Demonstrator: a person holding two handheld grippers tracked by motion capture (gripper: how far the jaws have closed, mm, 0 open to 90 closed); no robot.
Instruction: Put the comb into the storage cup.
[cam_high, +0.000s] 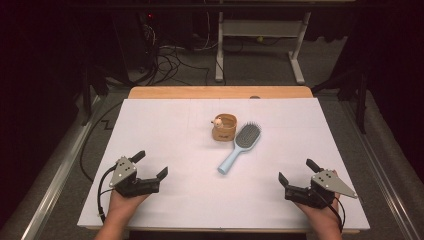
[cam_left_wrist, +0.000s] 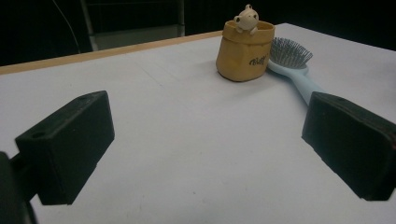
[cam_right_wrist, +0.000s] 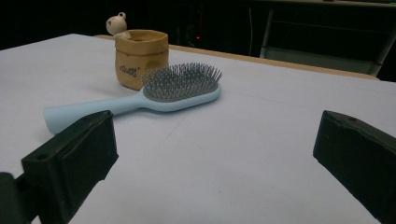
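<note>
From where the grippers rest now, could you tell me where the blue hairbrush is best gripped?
Probably by the handle of the hairbrush: it is slim, lies flat with bristles up, and points toward the person, clear of the tan pot. The right gripper, jaws open, could come from above across its width.

Before you: a white-topped table (cam_high: 150, 130) with a wooden far edge (cam_high: 220, 92), grey carpeted floor (cam_high: 260, 70), a white-legged desk frame (cam_high: 260, 30) behind, tangled black cables (cam_high: 167, 60), dark surroundings.
</note>
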